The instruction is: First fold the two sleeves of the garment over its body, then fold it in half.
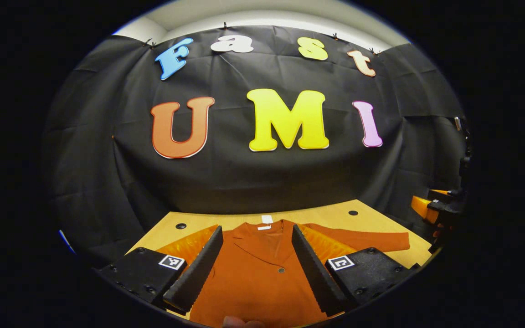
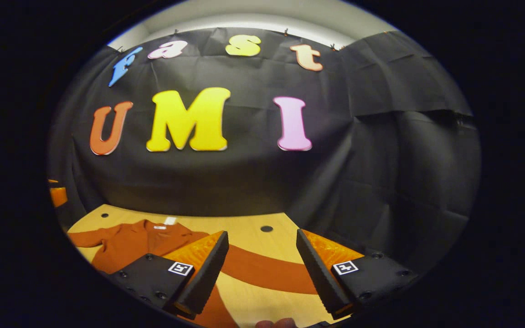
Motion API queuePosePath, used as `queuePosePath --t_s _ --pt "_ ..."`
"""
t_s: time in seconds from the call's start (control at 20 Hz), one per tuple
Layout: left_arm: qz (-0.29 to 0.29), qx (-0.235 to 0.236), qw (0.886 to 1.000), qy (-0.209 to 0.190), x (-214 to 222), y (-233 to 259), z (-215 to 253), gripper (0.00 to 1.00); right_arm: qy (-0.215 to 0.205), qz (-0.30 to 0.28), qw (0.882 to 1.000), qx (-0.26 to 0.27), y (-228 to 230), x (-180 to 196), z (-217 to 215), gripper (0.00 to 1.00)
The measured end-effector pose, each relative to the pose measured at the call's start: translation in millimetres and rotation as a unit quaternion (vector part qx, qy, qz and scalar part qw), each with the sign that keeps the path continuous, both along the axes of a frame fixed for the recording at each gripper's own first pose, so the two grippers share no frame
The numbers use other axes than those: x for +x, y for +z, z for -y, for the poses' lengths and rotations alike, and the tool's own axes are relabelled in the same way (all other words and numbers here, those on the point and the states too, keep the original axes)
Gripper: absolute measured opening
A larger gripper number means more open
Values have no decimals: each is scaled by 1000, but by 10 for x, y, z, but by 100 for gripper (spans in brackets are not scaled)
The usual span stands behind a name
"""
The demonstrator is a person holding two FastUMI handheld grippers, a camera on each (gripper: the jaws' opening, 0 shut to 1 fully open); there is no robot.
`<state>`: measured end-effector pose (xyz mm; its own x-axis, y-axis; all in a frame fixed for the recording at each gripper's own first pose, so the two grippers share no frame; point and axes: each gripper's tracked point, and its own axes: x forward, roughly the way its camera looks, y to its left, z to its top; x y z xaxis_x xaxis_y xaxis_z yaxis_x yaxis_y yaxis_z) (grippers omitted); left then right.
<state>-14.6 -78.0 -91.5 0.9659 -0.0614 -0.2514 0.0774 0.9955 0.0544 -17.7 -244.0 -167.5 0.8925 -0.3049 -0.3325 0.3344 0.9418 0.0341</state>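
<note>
The garment (image 1: 258, 273) lies flat on the surface (image 2: 244, 232), sleeves out, nothing folded. My left gripper (image 1: 257, 269) hangs spread above its body; my right gripper (image 2: 262, 273), also spread, straddles the sleeve (image 2: 271, 272), ready to pinch.

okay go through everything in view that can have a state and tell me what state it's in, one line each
garment: lying flat on the table, front up, not folded.
sleeve: spread out sideways on the table, not yet over the body.
other sleeve: also stretched out sideways, unfolded.
left gripper: jaws open, above the garment's body, holding nothing.
right gripper: jaws open, above the outstretched sleeve, holding nothing.
</note>
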Motion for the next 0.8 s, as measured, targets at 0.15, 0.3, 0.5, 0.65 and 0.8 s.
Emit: queuePosePath --t_s 0.15,0.3,0.5,0.65,0.8 --pt "-11 5 1000 2 57 -31 105 98 -65 -67 995 47 -747 -100 559 95" --pt "-22 2 999 25 113 -72 90 99 -112 -138 980 91 -1545 -142 937 96" --pt "-33 25 998 55 126 -106 3 99 -128 -207 963 118 -1915 -168 974 99" --pt "-34 29 996 76 106 -93 -42 99 -127 -223 959 123 -1791 -130 929 99" --pt "-35 31 995 87 78 -94 -76 99 -125 -242 956 110 -1861 -175 990 99"
